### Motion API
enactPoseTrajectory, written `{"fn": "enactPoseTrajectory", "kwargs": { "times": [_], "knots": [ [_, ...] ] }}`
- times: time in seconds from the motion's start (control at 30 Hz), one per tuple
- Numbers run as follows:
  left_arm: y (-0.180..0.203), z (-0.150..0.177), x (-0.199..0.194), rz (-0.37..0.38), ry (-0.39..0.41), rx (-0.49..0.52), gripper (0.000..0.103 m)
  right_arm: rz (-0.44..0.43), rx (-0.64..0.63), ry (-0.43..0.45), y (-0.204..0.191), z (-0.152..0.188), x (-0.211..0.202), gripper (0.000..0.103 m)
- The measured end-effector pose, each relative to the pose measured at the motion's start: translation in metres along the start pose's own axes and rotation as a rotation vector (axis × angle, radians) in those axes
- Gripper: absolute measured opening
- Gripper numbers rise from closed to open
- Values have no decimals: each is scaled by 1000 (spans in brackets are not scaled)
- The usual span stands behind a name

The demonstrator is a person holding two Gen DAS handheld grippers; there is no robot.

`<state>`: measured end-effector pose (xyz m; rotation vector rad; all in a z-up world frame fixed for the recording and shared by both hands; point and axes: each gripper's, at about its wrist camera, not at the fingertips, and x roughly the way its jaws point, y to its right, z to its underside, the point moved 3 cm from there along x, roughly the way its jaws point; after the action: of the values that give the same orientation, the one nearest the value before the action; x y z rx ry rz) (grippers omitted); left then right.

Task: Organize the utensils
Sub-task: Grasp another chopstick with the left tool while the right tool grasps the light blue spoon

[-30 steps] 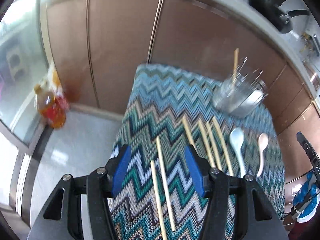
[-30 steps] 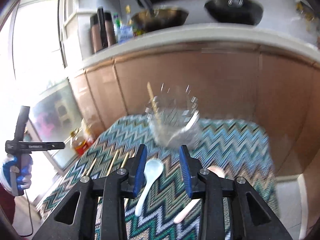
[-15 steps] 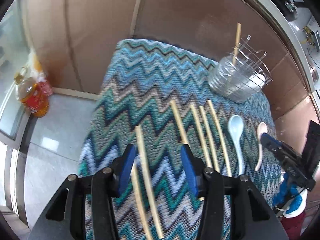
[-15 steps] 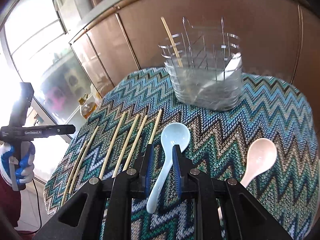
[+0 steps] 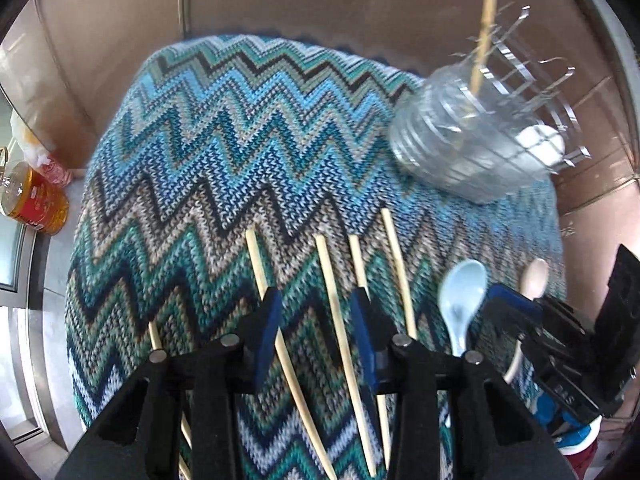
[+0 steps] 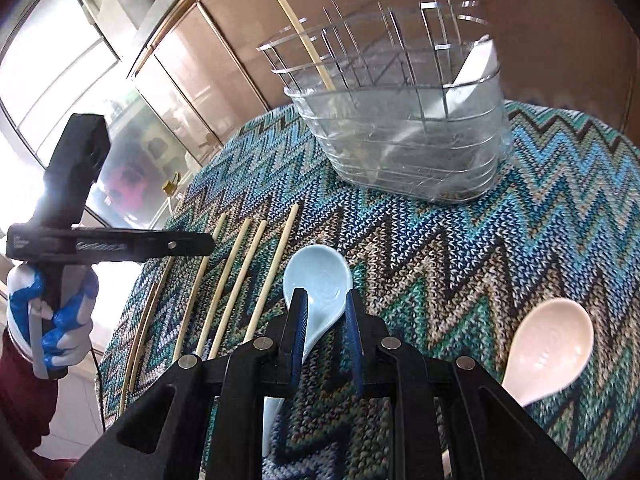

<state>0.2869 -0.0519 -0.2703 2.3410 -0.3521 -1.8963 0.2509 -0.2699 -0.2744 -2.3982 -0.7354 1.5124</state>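
Several wooden chopsticks (image 5: 336,300) lie side by side on the zigzag cloth (image 5: 224,152); they also show in the right wrist view (image 6: 236,280). My left gripper (image 5: 316,312) is open, low over them, with two chopsticks between its jaws. My right gripper (image 6: 324,316) is open, its jaws on either side of the light blue spoon (image 6: 316,288). A pink spoon (image 6: 548,348) lies to its right. A clear wire utensil holder (image 6: 404,120) at the back holds one chopstick (image 6: 300,32) and a white spoon (image 6: 476,64).
A bottle of amber oil (image 5: 32,200) stands on the floor to the left of the table. Brown cabinet doors (image 5: 300,0) rise just behind the table. The table edge drops off at the left (image 5: 76,280).
My left gripper has moved right and lower, from the leftmost chopsticks to the middle ones. My right gripper has dropped down to the light blue spoon and narrowed its jaws around it.
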Motion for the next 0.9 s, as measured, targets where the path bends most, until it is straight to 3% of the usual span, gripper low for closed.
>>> {"fn": "enactPoseTrajectory", "kwargs": {
  "times": [0.2,0.57,0.63,0.7,0.9],
  "knots": [
    [-1,-5,14,-24,-49,-10,23,-37,1,-34,9,-11,14,20],
    [17,-12,31,-55,-110,3,19,-110,-53,-137,11,-28,41,21],
    [23,-15,35,-60,-122,1,19,-120,-57,-150,11,-29,46,18],
    [26,-18,38,-69,-130,2,19,-129,-62,-152,9,-30,48,9],
    [22,-28,43,-71,-116,-37,7,-119,-84,-130,0,-26,43,9]
  ]
}}
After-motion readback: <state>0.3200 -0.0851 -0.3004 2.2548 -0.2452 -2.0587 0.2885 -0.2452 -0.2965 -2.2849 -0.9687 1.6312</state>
